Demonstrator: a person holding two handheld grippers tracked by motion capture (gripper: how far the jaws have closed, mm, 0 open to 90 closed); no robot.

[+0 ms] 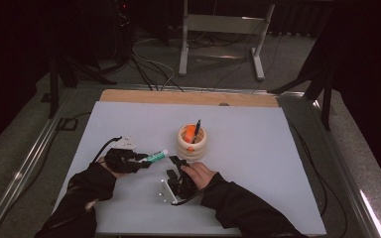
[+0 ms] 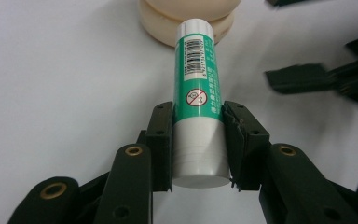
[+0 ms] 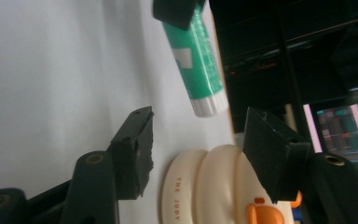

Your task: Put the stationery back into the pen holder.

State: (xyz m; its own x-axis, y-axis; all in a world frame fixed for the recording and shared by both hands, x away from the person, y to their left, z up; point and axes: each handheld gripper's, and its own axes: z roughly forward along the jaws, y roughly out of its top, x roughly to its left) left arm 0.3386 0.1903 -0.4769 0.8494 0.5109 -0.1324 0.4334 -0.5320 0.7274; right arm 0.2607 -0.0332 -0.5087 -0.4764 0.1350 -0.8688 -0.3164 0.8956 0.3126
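1. Green and white, the glue stick point(image 2: 199, 107) is sitting clamped between the pads of the left gripper point(image 2: 199, 140), which are pressing on its white lower end from both sides.
2. Seen from the high view, the left gripper point(image 1: 141, 159) is holding the glue stick point(image 1: 156, 156) above the white table sheet point(image 1: 258, 163), its free end pointing toward the cream holder point(image 1: 191, 145).
3. That free end is hanging near the holder without touching it; in the left gripper view the stick's white tip is overlapping the cream holder point(image 2: 186, 18) behind it.
4. Cream-coloured and ribbed, the holder is standing upright near the middle of the sheet, with a dark pen point(image 1: 197, 130) and something orange point(image 1: 190, 132) sticking out of it.
5. Just in front of the holder, the right gripper point(image 1: 176, 166) is hovering close to the sheet, held in the person's right hand point(image 1: 198, 173).
6. In the right gripper view, the right gripper point(image 3: 198, 144) is showing its 2 jaws partly spread, with no pad pressing on anything; the cream holder point(image 3: 205, 191) is lying between and beyond them.
7. Farther off in that view, the glue stick point(image 3: 198, 65) is hanging from the other gripper's black pad.
8. Both dark sleeves point(image 1: 87, 191) are coming in from the bottom edge of the high view.
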